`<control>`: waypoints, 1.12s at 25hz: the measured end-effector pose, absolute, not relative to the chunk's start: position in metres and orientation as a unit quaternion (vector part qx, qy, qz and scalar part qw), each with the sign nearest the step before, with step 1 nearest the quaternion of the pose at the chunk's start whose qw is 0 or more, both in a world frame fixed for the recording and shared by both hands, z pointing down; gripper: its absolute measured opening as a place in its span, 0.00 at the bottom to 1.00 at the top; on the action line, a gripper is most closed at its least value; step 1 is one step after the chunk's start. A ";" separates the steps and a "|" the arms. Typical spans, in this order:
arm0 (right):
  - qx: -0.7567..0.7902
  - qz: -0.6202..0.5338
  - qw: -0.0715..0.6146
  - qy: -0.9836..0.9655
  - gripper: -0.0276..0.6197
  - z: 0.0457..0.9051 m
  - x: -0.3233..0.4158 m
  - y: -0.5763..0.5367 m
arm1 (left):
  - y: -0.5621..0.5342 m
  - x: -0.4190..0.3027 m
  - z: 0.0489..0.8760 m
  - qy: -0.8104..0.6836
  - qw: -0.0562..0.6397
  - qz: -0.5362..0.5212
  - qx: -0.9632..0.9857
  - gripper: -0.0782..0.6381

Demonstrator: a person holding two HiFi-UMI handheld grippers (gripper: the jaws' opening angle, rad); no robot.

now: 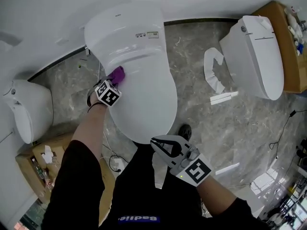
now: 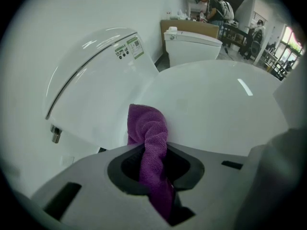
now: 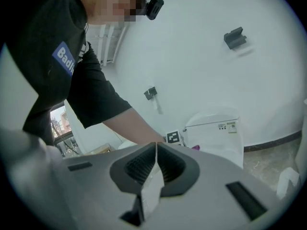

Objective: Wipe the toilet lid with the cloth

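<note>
Pinched between the jaws of the left gripper (image 1: 114,79), the purple cloth (image 2: 148,128) is pressed to the toilet lid's (image 1: 144,99) far left; the right gripper (image 1: 158,143), nearer, is clamped on a white sheet (image 1: 160,172).

The cloth (image 1: 117,74) lies on the toilet lid (image 1: 146,99) near its rear left edge, pinched in the left gripper (image 1: 113,80), which reaches in from the lid's left. The tank (image 1: 125,28) stands behind the lid. The right gripper (image 1: 158,144), closed on a thin sheet (image 1: 160,171), is just before the lid's front edge. A second toilet (image 1: 256,56) stands well right of the lid, a third toilet (image 1: 31,109) well left.
</note>
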State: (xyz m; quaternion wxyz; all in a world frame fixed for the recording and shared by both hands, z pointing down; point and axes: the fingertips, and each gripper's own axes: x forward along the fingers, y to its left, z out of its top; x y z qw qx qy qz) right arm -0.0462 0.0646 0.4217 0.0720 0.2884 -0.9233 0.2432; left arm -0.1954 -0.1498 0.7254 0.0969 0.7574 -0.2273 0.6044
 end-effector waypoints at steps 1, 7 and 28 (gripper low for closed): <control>0.289 0.243 0.067 -0.923 0.09 0.420 -0.044 0.066 | -0.148 -0.191 0.724 -0.231 0.097 0.605 0.756 0.21; 0.268 0.243 0.052 -0.931 0.09 0.414 -0.010 0.091 | -0.138 -0.135 0.717 -0.233 0.083 0.610 0.753 0.21; 0.267 0.248 0.053 -0.930 0.09 0.418 0.115 0.142 | -0.079 0.051 0.708 -0.160 0.052 0.620 0.767 0.21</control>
